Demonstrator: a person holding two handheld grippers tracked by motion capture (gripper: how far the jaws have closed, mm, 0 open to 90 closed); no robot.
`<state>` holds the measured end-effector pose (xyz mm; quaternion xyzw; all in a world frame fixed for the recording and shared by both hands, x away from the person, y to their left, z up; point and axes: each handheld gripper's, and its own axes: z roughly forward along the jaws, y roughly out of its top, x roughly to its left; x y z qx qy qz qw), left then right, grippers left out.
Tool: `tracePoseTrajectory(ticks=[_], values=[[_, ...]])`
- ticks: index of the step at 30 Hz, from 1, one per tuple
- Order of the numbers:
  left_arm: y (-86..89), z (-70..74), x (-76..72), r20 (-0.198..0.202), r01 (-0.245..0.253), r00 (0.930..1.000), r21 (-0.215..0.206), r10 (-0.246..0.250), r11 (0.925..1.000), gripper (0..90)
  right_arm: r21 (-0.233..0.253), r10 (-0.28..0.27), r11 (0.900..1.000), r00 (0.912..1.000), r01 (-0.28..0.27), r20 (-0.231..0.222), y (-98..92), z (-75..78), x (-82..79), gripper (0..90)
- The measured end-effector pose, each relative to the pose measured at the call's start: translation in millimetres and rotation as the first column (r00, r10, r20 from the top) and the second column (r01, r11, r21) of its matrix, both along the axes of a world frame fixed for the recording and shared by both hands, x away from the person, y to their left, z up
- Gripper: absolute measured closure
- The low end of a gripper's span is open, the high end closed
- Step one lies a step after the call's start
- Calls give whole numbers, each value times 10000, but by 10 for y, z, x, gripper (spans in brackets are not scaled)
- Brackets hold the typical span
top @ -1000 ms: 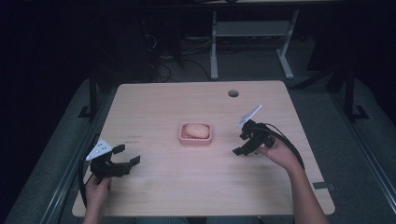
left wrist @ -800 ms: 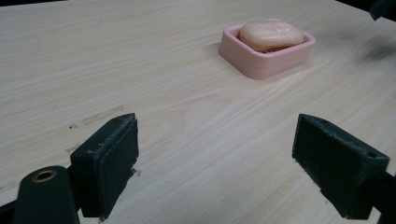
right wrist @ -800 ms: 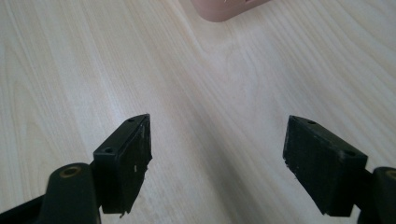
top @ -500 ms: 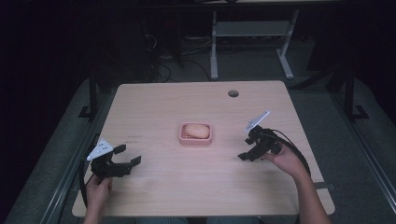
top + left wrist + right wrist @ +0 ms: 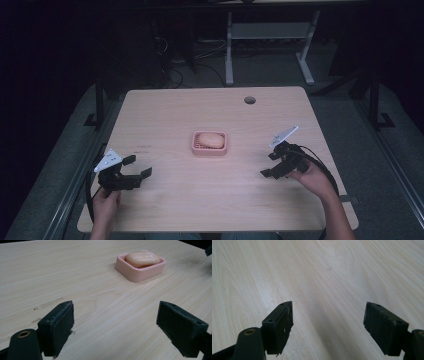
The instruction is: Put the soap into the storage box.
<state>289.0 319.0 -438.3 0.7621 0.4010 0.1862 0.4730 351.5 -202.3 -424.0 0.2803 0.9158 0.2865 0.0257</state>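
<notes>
Two grippers work this table, one in each hand, and each carries two black jaws with flat, matt, slightly rough pads. The left gripper has its jaws spread wide with bare wood between them; its pads show frayed lower corners in the left gripper view. The right gripper is spread just as wide, gripping nothing, and its blocky pads bear small round screw holes. Each gripper has one pale grey three-cornered plate on top and one dark cable trailing back to the person's arm.

One pink soap dish sits near the middle of the table, rectangular with rounded corners and a thick smooth rim, well apart from both grippers. One soap bar lies inside it, a rounded peach oval with a dull waxy surface. From the left gripper the dish stands far and to the right, with open wood all the way to it.

One table of pale, fine-grained wood holds everything, with one round hole near its far edge. The left gripper is close to the near left corner, the right gripper close to the right edge; wide bare board surrounds the dish on every side
</notes>
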Motion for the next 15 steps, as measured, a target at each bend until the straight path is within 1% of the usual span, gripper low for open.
tracePoseTrajectory(ticks=[1, 3, 4, 7, 10, 12, 15], values=[[-5, -2, 2, 28, 10, 10000, 3, -10, 10000, 143, 77, -17, 10000, 10000, 17, -12, -10, 0, -16, 232], [-13, -3, 1, 7, 48, 10000, 54, -48, 10000, 143, 88, 34, 10000, 9999, -35, 140, -36, -15, -38, 232], [-22, -6, 0, -6, 40, 10000, 23, -40, 10000, 143, 104, -17, 9999, 9999, 16, 121, -47, -24, -52, 232], [-34, -8, 1, -44, 92, 9999, 129, -92, 9999, 143, 172, -149, 9997, 9999, 148, 53, -81, -60, -87, 232], [-32, -8, 5, -7, 97, 10000, 158, -97, 9998, 143, 241, -182, 9996, 9998, 179, 128, -111, -100, -124, 234], [-28, -7, 5, 27, 82, 10000, 125, -82, 9999, 143, 266, -228, 9994, 9997, 225, 84, -121, -117, -155, 234], [-31, -7, -1, -17, 69, 10000, 144, -69, 9999, 143, 403, -283, 9988, 9995, 277, 158, -140, -132, -204, 234]])
